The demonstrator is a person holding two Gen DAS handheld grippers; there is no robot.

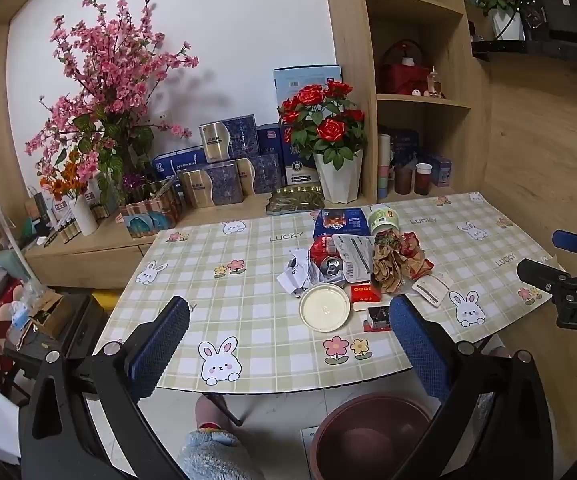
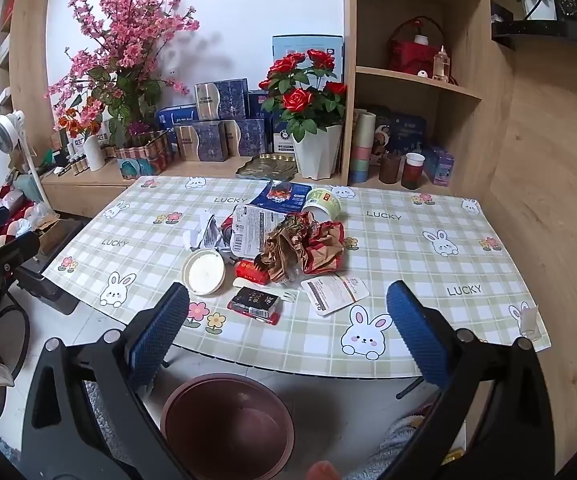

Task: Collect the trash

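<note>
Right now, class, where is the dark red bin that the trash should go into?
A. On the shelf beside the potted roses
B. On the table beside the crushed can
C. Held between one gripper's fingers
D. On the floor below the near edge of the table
D: the bin stands on the floor, below the near edge of the table.

Behind the checked tablecloth [image 2: 428, 264]: potted red roses [image 2: 304, 92], pink blossom branches [image 2: 128, 36], stacked blue boxes [image 2: 224, 128], small white fan [image 2: 6, 128].
</note>
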